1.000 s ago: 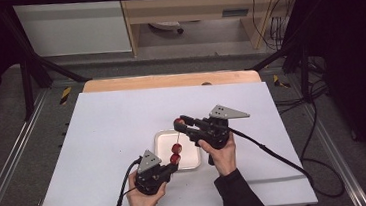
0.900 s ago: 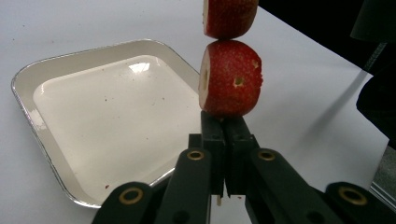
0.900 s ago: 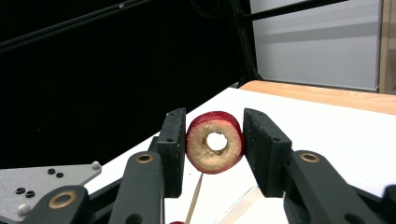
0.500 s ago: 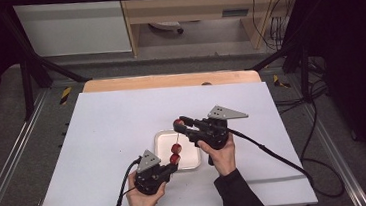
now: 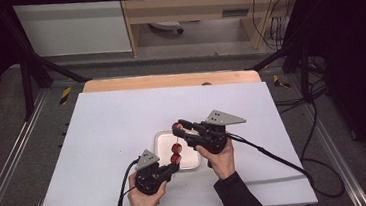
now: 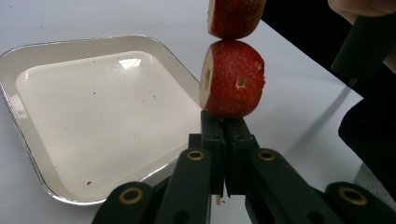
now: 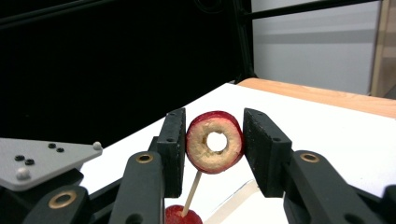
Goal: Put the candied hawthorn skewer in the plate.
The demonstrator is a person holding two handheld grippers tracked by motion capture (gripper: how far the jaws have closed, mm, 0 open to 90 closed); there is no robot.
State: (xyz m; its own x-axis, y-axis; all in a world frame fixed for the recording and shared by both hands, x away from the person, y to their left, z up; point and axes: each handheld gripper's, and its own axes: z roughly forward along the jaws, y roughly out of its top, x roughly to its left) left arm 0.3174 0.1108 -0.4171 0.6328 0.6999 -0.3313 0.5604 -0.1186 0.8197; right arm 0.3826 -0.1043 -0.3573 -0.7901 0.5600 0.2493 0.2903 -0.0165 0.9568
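1. Left gripper [image 5: 175, 167]: jaws pressed together on the bottom end of a thin wooden skewer [image 7: 191, 193], at the near edge of the tray [image 5: 162, 136].
2. Right gripper [image 5: 178, 127]: jaws partway apart, clasping a red ring slice [image 7: 215, 148] with a cored hole; left pad touching, right pad close — contact on that side is hard to judge.
3. Skewer's long axis runs from the left jaws up and away toward the right gripper. Two red pieces already sit on it: the lower piece [image 6: 232, 78] just above the left jaws, the upper piece [image 6: 235, 16] right over it.
4. Key relation: the ring slice sits at the skewer's top end, hole roughly in line with the stick. Right hand is the nearer; the next move is probably pushing the slice down along the axis.
5. Right gripper view gives the hole and stick tip; left gripper view gives the clamp and stacked pieces; high view gives all three reds in a line over the tray.
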